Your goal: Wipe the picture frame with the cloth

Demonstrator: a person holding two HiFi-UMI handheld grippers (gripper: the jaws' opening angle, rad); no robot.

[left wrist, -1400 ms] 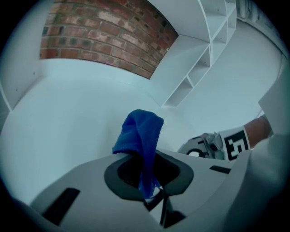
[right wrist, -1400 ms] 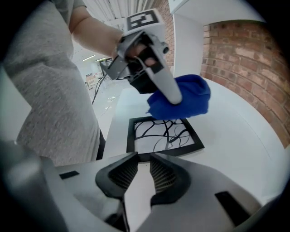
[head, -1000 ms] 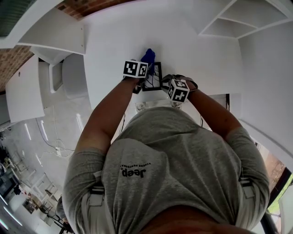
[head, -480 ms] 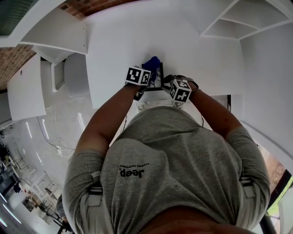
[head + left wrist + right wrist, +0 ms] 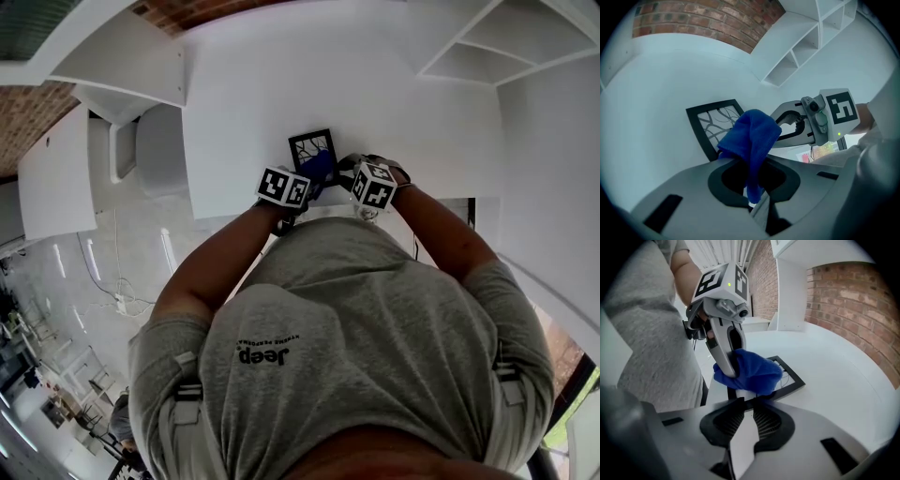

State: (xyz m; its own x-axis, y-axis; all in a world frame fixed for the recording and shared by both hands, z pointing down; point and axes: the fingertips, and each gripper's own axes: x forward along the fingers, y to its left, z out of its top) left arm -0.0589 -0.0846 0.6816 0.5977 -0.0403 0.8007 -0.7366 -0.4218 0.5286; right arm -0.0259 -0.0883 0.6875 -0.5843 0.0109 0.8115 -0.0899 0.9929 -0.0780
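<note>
Head view: left gripper [image 5: 305, 186] clamps cloth [image 5: 320, 169], now swept across picture frame [image 5: 308, 146] beside right gripper [image 5: 347, 172], closing apparently on its edge; wiping underway.

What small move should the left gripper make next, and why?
Probably slide the left gripper forward, dragging the cloth toward the far edge of the frame. Its jaws are shut on the cloth, which rests on the frame's near part, while the far part lies uncovered.
</note>
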